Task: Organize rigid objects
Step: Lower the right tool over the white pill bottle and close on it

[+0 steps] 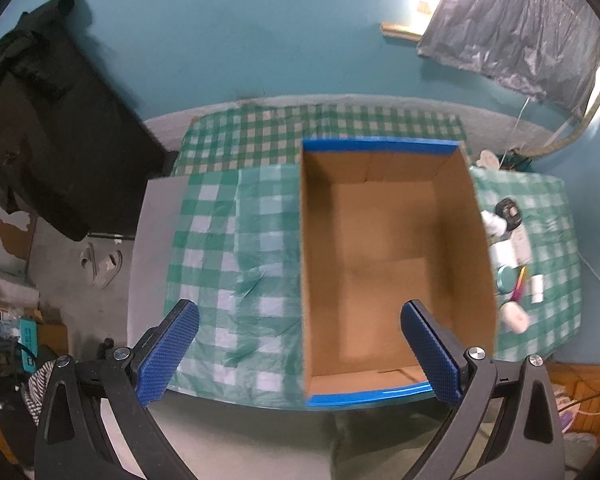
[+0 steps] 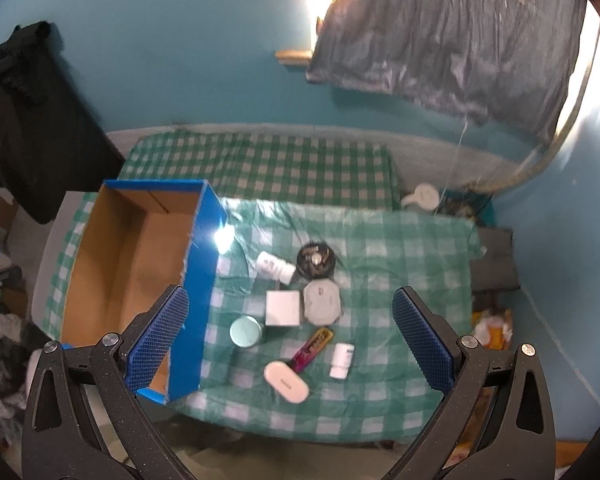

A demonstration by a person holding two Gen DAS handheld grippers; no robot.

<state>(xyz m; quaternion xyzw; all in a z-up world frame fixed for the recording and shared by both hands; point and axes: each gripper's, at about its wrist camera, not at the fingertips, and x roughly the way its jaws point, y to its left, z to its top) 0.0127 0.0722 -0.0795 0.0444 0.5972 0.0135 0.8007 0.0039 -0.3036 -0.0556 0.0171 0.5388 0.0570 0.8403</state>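
Two views, both from high above the bench.

Left wrist view: my left tongs (image 1: 300, 354) are spread wide, holding nothing. Cardboard box (image 1: 388, 264) with blue-taped rims fills centre frame, open top, nothing inside as far as I can see. It sits on the green checked cloth (image 1: 228, 248). The small items show only as a blurred strip at the right edge, beyond the box's right wall. The left tongs hang over the box, not the items.

Right wrist view: right tongs (image 2: 290, 338) also wide open, nothing gripped. The cluster lies dead ahead, between the fingers and a little above them in frame; the box is off to the left. Right hand is clearly the nearer one.

Items, lower to upper:
- white oval case (image 2: 286, 381), nearest, long axis running diagonally, upper left to lower right
- dark pink-striped wrapper (image 2: 312, 350), touching or just beside the case
- small white bottle (image 2: 341, 360), on its side
- teal round tin (image 2: 246, 331)
- white square box (image 2: 283, 308)
- grey lidded container (image 2: 321, 303)
- white bottle (image 2: 275, 267), lying down
- black round object (image 2: 315, 261), detail blurred

My judgement: nothing sorted yet; the oval case is the likely first pick, tongs turned across its short axis.
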